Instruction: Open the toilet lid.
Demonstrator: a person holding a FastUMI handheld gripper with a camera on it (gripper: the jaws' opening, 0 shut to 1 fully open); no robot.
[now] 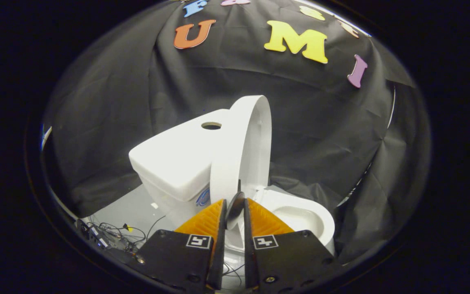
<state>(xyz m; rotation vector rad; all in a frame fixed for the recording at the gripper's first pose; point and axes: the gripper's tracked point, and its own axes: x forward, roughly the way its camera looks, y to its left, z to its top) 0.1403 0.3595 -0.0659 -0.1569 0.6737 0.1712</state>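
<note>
The toilet lid (241, 151) stands raised, nearly upright beside the tank (174, 163), its lower edge just ahead of the gripper (235, 208), whose fingers sit narrow with nothing pressed between them. The bowl (300, 214) lies open at three o'clock; the opening looks essentially done.

Tool (235, 206) level, 2 fingers nearly closed, narrow gap between tips.

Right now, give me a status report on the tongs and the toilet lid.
Tongs nearly closed on the lid's lower edge. Lid raised, standing upright beside the tank. Bowl open below. Nothing in the way.
</note>
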